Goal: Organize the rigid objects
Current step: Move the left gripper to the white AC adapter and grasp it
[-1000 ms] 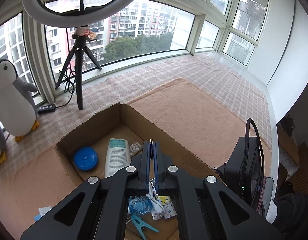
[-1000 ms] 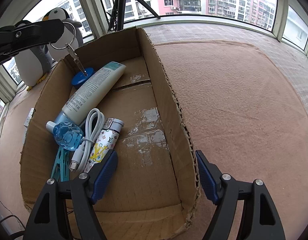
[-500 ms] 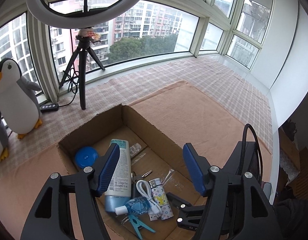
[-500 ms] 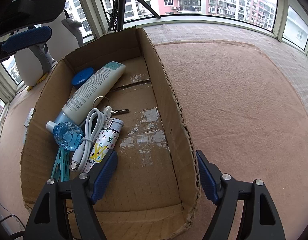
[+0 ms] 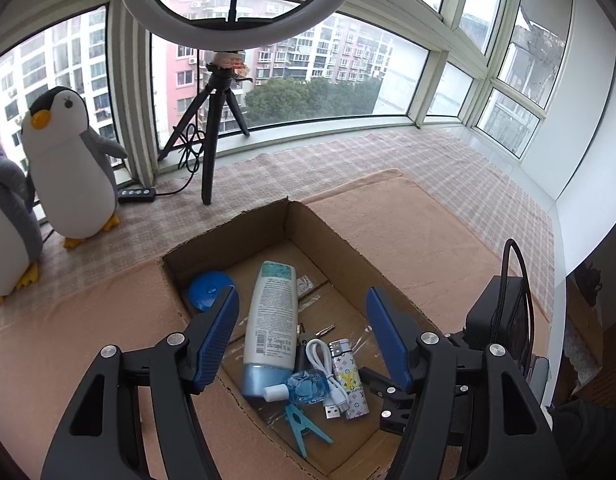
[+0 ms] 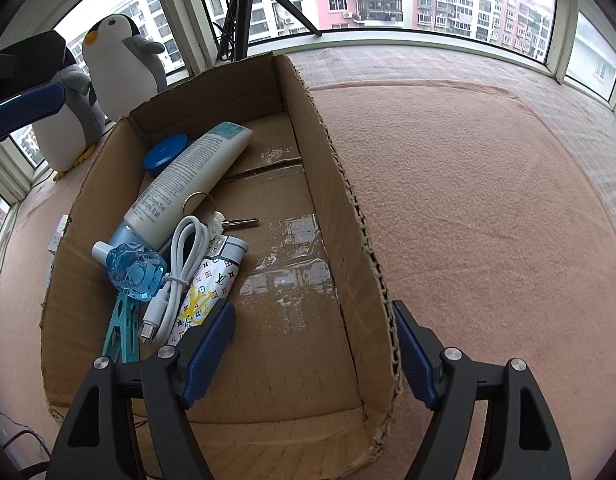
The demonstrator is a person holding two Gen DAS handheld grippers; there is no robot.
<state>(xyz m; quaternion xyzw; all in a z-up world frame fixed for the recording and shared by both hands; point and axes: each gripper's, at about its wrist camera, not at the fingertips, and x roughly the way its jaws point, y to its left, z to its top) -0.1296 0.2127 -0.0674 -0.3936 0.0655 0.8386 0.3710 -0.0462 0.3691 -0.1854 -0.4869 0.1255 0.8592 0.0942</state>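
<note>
Cardboard box point(image 6: 350, 216), open-topped, on tan mat point(image 6: 488, 208): keys point(image 6: 223, 220) lie inside beside tube point(image 6: 187, 176); its right half bare. Left gripper point(image 5: 303, 336) above, jaws wide, empty. Right gripper point(image 6: 314, 354) jaws apart, straddling box wall, gripping nothing; bay windows beyond.

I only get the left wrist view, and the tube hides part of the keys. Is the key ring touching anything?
Observer: Yes, the key ring rests against the white tube.
Operator: Where is the right gripper?
Observer: The right gripper is open, astride the cardboard box's right wall: one finger inside, one over the mat.
Operator: Anything outside the box?
Observer: A small white carton lies beside its left wall.
</note>
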